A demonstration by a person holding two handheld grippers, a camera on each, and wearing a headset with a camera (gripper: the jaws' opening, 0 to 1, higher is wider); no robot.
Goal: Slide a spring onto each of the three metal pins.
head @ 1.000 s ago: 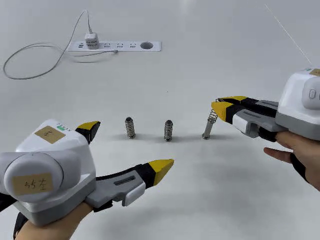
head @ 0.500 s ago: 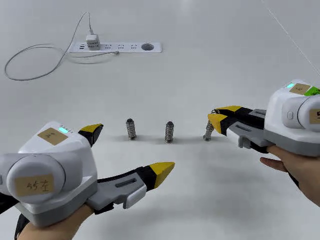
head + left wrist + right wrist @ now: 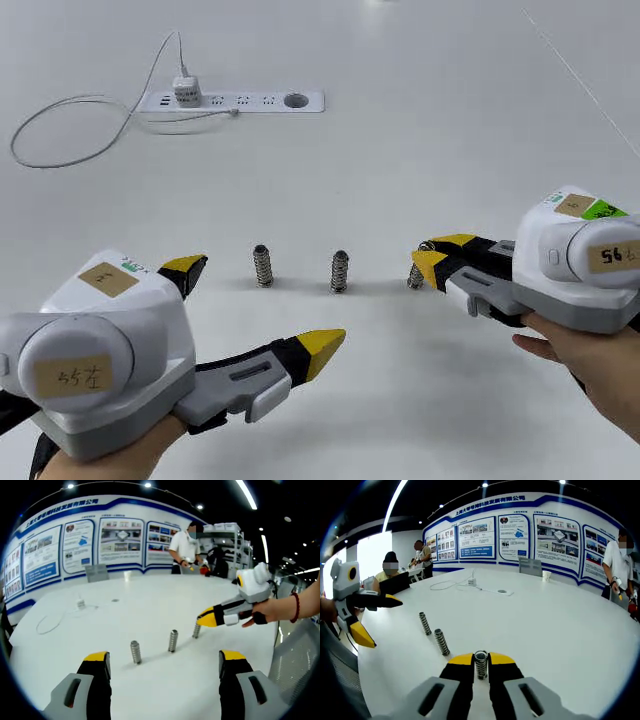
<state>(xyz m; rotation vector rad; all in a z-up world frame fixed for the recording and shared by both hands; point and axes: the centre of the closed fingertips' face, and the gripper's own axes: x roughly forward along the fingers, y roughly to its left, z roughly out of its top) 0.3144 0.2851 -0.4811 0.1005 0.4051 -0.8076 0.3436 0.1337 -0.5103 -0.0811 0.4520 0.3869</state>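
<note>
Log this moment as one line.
left gripper: open, holding nothing | right gripper: shut on right spring | left spring, middle spring: standing upright | step: right spring not yet released

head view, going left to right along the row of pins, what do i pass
left pin with spring → middle pin with spring → third spring, gripped between the jaws → right gripper

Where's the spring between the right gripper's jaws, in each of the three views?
Head view: spring right of centre, at the right gripper's yellow tips.
Left gripper view: rightmost of three, under the right gripper's tip.
Right gripper view: bottom centre, between the jaws.
Shared landmark: the middle spring beside it.
</note>
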